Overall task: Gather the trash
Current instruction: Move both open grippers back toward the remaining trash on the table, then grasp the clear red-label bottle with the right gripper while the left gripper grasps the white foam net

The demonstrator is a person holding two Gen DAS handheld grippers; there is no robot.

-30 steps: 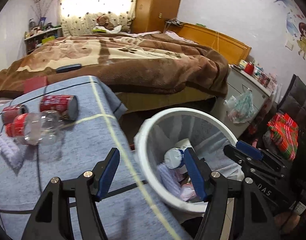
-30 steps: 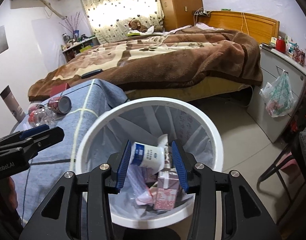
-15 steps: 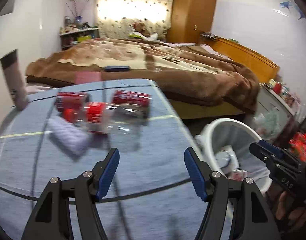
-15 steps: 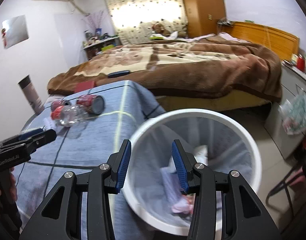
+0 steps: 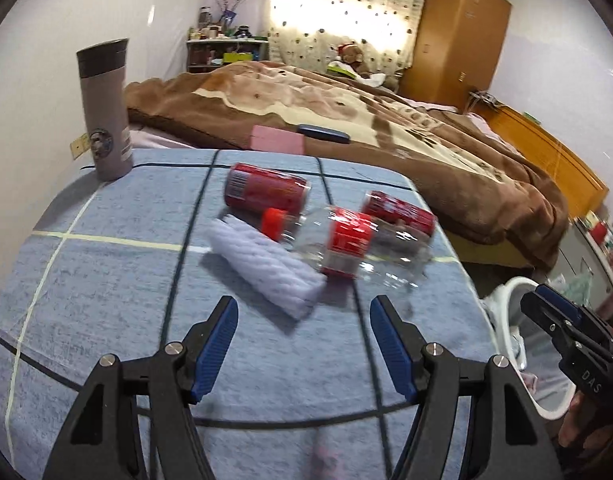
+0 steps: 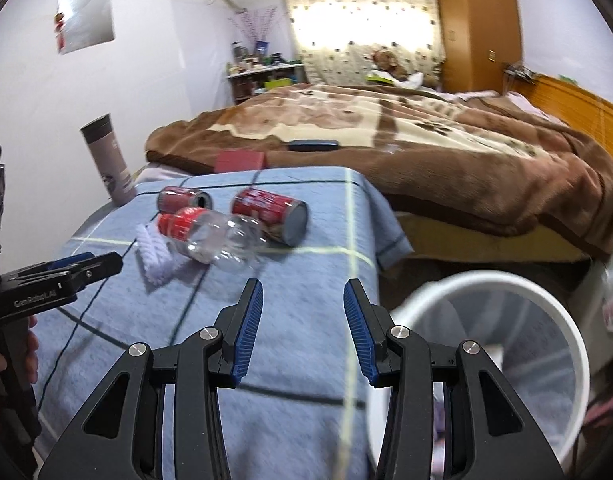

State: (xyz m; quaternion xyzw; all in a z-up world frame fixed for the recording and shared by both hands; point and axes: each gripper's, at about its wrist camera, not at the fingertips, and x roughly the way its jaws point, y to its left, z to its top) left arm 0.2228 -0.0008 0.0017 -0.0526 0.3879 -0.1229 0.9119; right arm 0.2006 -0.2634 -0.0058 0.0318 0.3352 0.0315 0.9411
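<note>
Hovering wide open and empty, both tools face 2 cans (image 5: pixel 266 192), bottle (image 5: pixel 346 244), seemingly cloth (image 5: pixel 266 268).

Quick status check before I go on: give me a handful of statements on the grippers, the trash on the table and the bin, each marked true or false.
1. The left gripper is open and holds nothing. True.
2. The right gripper is shut on a red can. False: it is open and empty.
3. Both red cans stand upright. False: the near can and the far can lie on their sides.
4. The clear bottle lies on the blue tablecloth beside a white cloth roll. True.
5. The white bin sits on the table. False: it stands beside it, lower down.
</note>
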